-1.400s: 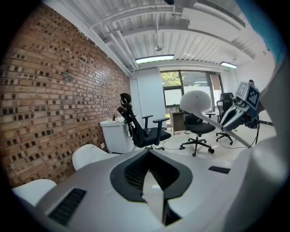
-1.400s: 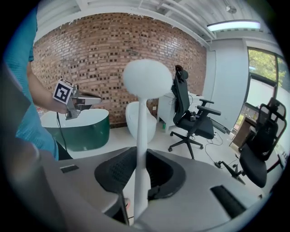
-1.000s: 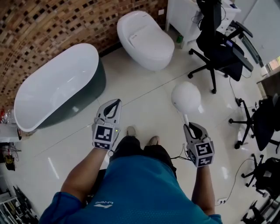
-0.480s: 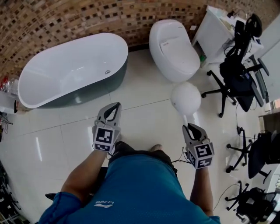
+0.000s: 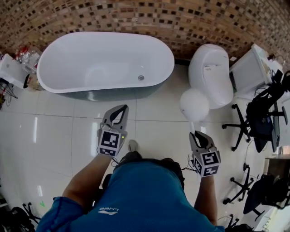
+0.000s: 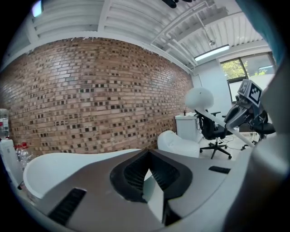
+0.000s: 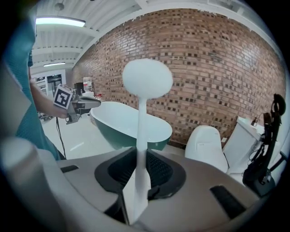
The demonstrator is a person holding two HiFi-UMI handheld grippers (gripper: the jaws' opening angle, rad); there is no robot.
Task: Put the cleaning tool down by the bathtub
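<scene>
While the cleaning tool (image 5: 194, 104) is carried clear of the floor (image 5: 54, 136), its thin white handle is clamped between the jaws of the right gripper (image 5: 198, 134). The round white head is pointed up and forward, away from the body. This low grip on the handle is judged to place the bulky head out ahead, where it can be lowered without striking the legs. The left gripper (image 5: 120, 108) is held level beside the right one, with its jaw tips brought together on nothing. It is judged to be left free because no second hold is required for a light tool.

The bathtub (image 5: 104, 59) is set along the far edge of the floor, against the brick wall (image 5: 136, 13). The toilet (image 5: 210, 77) is placed just beside its right end. The tool is held well apart from the tub, above the tiles on the toilet side.

Nothing is contained in the tub. Only the drain fitting (image 5: 141, 77) is seen on its bottom, near the right end. The toilet lid is closed, so its contents cannot be determined. The set-down beside the tub is not yet done.
</scene>
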